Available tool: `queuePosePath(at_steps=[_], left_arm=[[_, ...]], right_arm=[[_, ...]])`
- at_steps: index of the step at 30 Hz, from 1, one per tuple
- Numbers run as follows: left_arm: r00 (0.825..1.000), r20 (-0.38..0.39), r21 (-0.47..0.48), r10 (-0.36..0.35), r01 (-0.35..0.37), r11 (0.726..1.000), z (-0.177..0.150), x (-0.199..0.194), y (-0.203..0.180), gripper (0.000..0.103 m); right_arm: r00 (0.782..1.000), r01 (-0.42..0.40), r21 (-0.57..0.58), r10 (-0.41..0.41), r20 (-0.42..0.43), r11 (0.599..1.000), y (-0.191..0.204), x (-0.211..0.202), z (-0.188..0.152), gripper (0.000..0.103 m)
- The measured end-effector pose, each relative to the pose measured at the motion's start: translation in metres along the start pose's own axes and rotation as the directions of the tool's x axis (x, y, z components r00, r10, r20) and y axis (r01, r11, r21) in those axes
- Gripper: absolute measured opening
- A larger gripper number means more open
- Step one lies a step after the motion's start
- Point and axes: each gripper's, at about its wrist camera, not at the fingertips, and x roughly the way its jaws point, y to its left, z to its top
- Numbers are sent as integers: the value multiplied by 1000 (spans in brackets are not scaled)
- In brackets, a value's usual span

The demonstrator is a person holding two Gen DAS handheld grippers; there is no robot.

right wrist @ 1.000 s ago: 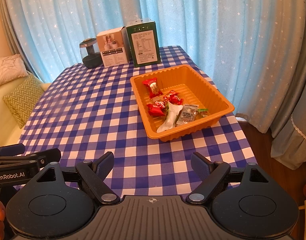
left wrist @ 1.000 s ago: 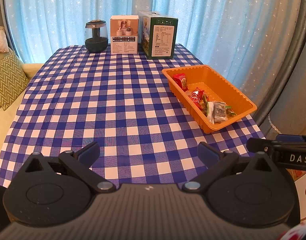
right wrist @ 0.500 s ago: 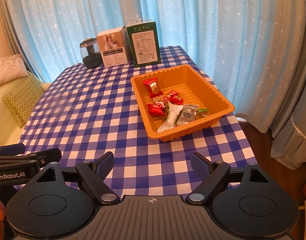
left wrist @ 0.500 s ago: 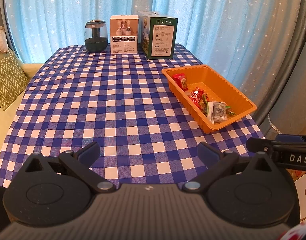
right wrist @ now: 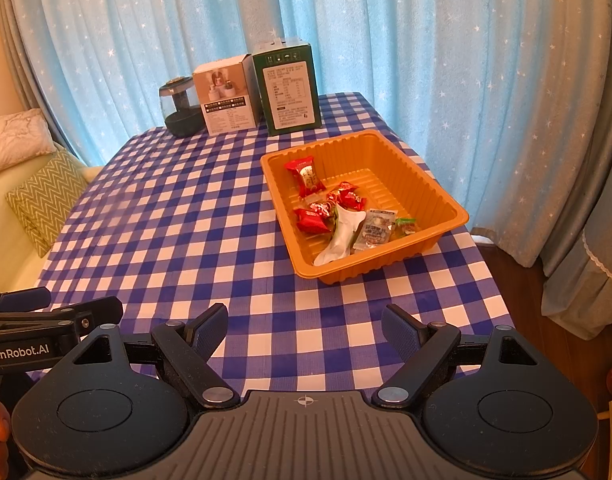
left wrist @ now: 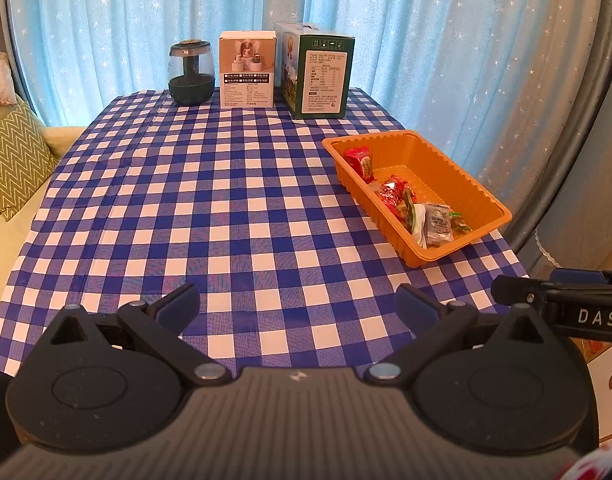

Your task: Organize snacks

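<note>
Your left gripper (left wrist: 298, 306) and right gripper (right wrist: 304, 326) both hang over the checked tablecloth (left wrist: 210, 208), jaws wide and holding nothing. The snacks (right wrist: 337, 216) lie in the orange tray (right wrist: 433, 192).

Print on green box (right wrist: 292, 92) and white box (right wrist: 225, 98) too small to read. Snacks (left wrist: 415, 212) partly hidden behind tray (left wrist: 469, 188) near wall in left view. Near tabletop (right wrist: 178, 220) edge hidden by gripper bodies. Cushion (left wrist: 10, 160) cut by frame edge.

Wrapped snacks (right wrist: 337, 216) lie clustered inside the orange tray (right wrist: 433, 188).
</note>
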Motion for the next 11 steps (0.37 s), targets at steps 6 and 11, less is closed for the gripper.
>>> queuePosePath(at_steps=[6,11], left_arm=[[1000,7,0,-5,5,1000,0,-1,-1,103],[1000,24,6,-15,15,1000,1,-3,-1,103]], right_arm=[[1000,-1,0,1,1,1000,0,0,0,84],[1000,-1,0,1,1,1000,0,0,0,84]])
